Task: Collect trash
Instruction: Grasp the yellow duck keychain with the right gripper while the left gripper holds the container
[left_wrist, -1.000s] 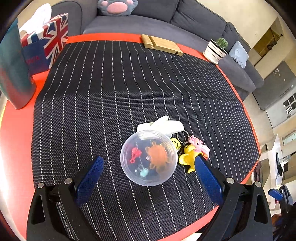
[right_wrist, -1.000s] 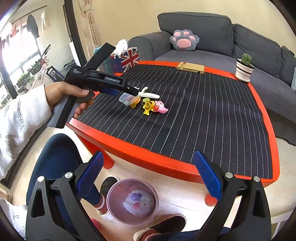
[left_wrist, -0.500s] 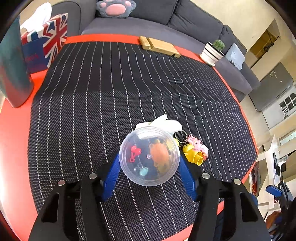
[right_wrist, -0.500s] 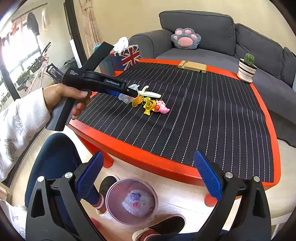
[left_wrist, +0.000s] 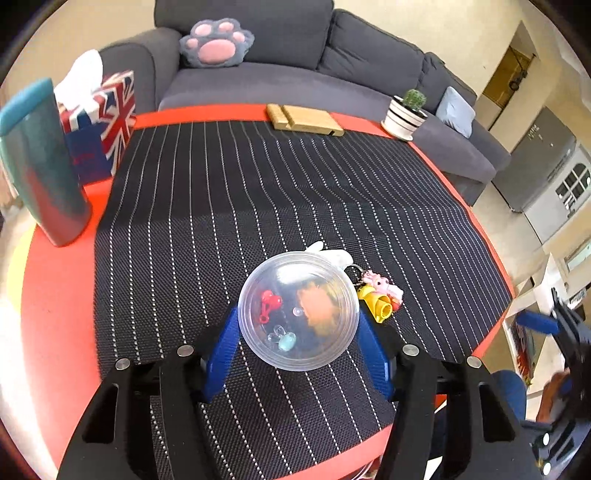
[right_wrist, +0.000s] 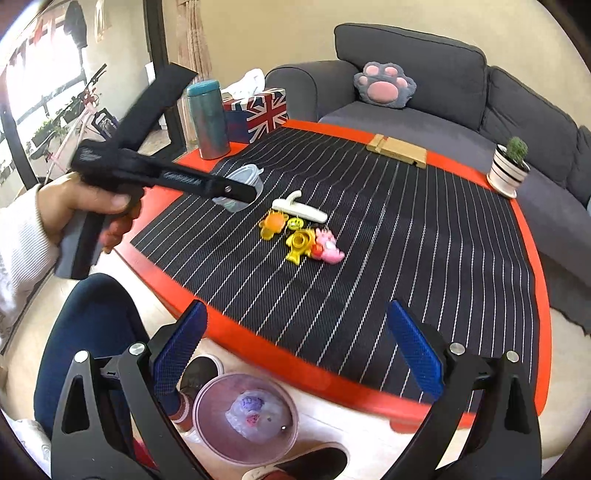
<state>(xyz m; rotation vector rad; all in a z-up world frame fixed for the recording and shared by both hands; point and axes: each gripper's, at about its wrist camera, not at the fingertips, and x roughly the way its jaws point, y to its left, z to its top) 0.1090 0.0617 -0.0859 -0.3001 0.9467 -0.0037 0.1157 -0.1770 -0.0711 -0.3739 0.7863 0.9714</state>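
A clear plastic cup (left_wrist: 299, 310) hangs just above the striped mat (left_wrist: 221, 206), and my left gripper (left_wrist: 297, 319) is shut on it, one blue pad on each side. Small red and teal bits show inside the cup. The right wrist view shows the same cup (right_wrist: 247, 175) in the left gripper (right_wrist: 236, 192), held by a hand. On the mat lie a white plastic piece (right_wrist: 299, 210) and orange (right_wrist: 273, 223), yellow (right_wrist: 299, 245) and pink (right_wrist: 328, 249) toys. My right gripper (right_wrist: 295, 310) is open and empty, off the table's near edge, above a pink-rimmed bin (right_wrist: 248, 375) holding a crumpled wrapper.
A teal tumbler (left_wrist: 44, 162) and a Union Jack tissue box (left_wrist: 103, 118) stand at the table's left corner. A wooden stand (left_wrist: 303, 120) and a potted cactus (left_wrist: 406, 114) sit on the far edge by the grey sofa. The person's leg and shoes are beside the bin.
The left gripper shut on the clear cup and lifted it off the mat, uncovering the orange toy. The right gripper drifted sideways along the table's edge, still open.
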